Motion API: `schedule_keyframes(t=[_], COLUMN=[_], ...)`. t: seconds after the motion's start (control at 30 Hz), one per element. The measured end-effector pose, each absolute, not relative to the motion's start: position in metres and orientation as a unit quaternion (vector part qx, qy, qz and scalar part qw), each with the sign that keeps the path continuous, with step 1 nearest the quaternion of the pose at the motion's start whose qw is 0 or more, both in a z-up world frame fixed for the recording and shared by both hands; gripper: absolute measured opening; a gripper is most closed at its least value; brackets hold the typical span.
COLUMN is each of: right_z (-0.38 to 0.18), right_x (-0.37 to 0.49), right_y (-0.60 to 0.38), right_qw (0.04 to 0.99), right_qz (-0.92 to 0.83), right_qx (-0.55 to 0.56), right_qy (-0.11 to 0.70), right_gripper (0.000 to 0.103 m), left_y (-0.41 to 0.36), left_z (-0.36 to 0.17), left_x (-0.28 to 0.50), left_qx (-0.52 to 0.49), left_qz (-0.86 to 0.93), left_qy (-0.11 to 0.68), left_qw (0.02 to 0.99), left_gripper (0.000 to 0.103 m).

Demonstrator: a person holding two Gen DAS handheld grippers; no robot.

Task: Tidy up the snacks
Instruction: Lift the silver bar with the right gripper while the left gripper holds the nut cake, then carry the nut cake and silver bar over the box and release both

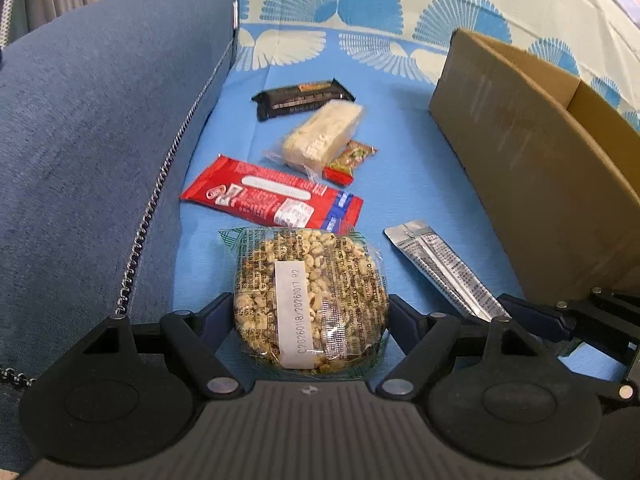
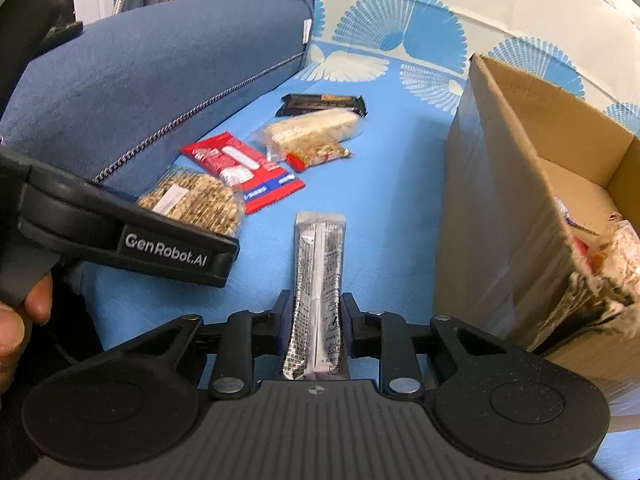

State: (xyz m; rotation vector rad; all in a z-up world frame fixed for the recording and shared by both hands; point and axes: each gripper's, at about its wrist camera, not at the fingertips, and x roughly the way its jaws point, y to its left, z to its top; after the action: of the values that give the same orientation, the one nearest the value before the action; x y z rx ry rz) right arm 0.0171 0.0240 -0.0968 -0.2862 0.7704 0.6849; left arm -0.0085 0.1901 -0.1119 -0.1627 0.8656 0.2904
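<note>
The open brown cardboard box point(image 2: 516, 216) stood on the blue patterned fabric sheet point(image 1: 400, 168), at the right of the snacks; inside it lay a few crumpled wrappers, too blurred to identify, and its near corner was torn and frayed. The right gripper point(image 2: 316, 316) had its 2 fingers closed against the sides of a long, flat silver foil sachet point(image 2: 318, 280), which lay on the sheet just beside the box wall. The left gripper point(image 1: 310, 312) stood wide around a round puffed-grain cake in clear crinkled plastic point(image 1: 310, 296), its fingers point(image 1: 218, 312) close to the packet's sides; whether they pressed it I could not tell. Beyond lay a flat red wrapper point(image 1: 272, 200), a pale block in clear film point(image 1: 320, 136), a small red-and-green sweet packet point(image 1: 350, 162) and a dark bar point(image 1: 302, 98). A blue upholstered cushion point(image 1: 100, 140) bounded the left edge, leaving an open strip of sheet between snacks and box.
</note>
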Motion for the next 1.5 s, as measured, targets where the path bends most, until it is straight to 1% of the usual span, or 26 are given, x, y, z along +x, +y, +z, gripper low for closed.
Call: schedule_keyframes(t=[0.2,0.5,0.7,0.97,1.17,1.37,1.5], right_z=[-0.089,-0.073,-0.060,-0.038,-0.016,0.012,0.034], right_x=[0.016,0.011,0.005,0.004,0.003,0.007,0.021], right_y=[0.022,0.019,0.013,0.001,-0.008,-0.031,-0.057], right_qw=[0.868,0.880,0.886,0.892,0.900,0.915,0.933], right_qz=[0.327,0.333,0.348,0.362,0.365,0.354,0.321], right_qx=[-0.131,-0.118,-0.117,-0.101,-0.082,-0.051,-0.013], right_qy=[0.350,0.317,0.283,0.251,0.225,0.186,0.160], right_gripper=[0.023,0.023,0.023,0.023,0.023,0.023,0.023], left_y=[0.193,0.198,0.205,0.204,0.205,0.190,0.153], left_z=[-0.102,-0.088,-0.088,-0.093,-0.085,-0.061,-0.019], left_x=[-0.018,-0.032,-0.030,-0.022,-0.030,-0.022,0.005], left_qx=[-0.091,-0.103,-0.120,-0.106,-0.116,-0.142,-0.119], left_qz=[0.145,0.154,0.172,0.185,0.196,0.209,0.175], left_qy=[0.384,0.335,0.337,0.350,0.339,0.347,0.314], left_qw=[0.907,0.924,0.918,0.912,0.913,0.903,0.926], left_gripper=[0.084,0.084,0.084,0.084,0.084,0.084,0.084])
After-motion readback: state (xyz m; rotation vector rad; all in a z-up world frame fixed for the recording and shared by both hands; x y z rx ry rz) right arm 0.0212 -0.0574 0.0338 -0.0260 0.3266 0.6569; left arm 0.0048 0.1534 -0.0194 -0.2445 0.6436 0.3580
